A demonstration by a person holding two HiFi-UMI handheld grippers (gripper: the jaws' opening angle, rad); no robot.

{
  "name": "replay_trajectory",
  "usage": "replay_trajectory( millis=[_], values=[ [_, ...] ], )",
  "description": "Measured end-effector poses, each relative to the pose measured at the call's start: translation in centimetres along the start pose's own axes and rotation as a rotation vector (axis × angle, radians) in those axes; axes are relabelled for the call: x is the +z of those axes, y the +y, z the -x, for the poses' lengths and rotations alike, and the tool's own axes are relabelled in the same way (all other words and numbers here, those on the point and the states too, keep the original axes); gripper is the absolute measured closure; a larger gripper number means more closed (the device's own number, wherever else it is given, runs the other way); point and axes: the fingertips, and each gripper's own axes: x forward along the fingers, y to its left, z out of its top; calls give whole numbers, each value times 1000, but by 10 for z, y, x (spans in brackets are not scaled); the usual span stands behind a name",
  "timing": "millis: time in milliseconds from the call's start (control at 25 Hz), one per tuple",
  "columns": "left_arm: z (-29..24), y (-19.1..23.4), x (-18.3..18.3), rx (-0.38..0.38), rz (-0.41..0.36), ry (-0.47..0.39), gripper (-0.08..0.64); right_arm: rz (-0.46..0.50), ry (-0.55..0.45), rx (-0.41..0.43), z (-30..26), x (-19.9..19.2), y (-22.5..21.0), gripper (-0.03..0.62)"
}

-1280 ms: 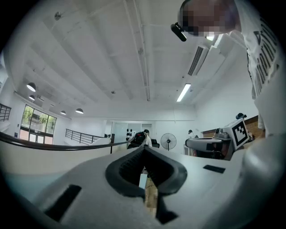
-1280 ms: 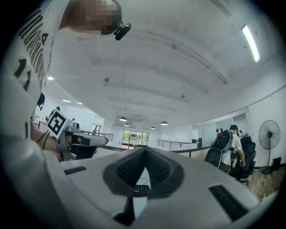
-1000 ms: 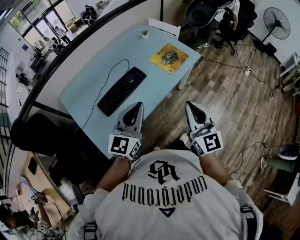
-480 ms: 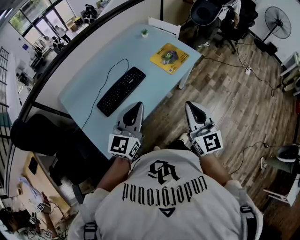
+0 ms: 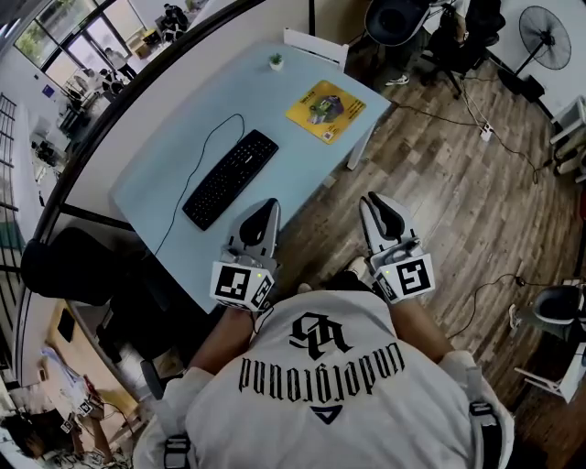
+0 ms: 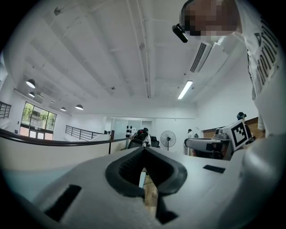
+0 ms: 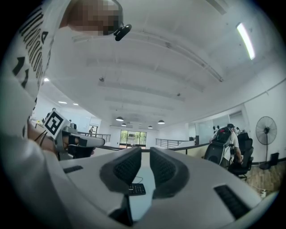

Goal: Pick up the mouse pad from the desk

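The yellow mouse pad (image 5: pixel 341 117) lies at the far right corner of the pale blue desk (image 5: pixel 174 160), with a small dark thing (image 5: pixel 320 108) on it. Both grippers are held level in front of the person's chest, well short of the pad. My left gripper (image 5: pixel 265 205) (image 6: pixel 144 154) hangs over the desk's near edge, its tips meeting, with nothing in it. My right gripper (image 5: pixel 376 201) (image 7: pixel 145 157) is over the wooden floor beside the desk. Its jaws have just been opening and show a narrow gap with nothing between them.
A black corded keyboard (image 5: pixel 229 179) (image 7: pixel 136 189) lies mid-desk and a tiny potted plant (image 5: pixel 276 61) at the far edge. A white chair (image 5: pixel 316 46), black office chairs (image 5: pixel 394 20), a standing fan (image 5: pixel 540 26) and floor cables (image 5: pixel 458 114) surround the desk. A dark seat (image 5: pixel 73 266) sits at left.
The desk and floor have slid slightly up and left in the head view. Both grippers keep the same place in the picture.
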Motion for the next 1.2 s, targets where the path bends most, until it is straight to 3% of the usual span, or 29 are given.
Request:
replay_trajectory(
  millis=[560,1200],
  values=[
    [-91,-32,-18,-3,2,39,552,-42,44,92,-13,-24,-81,320],
    [-231,-106,-37,-42,28,33,552,-62,50,74,10,-51,-228,293]
  ],
)
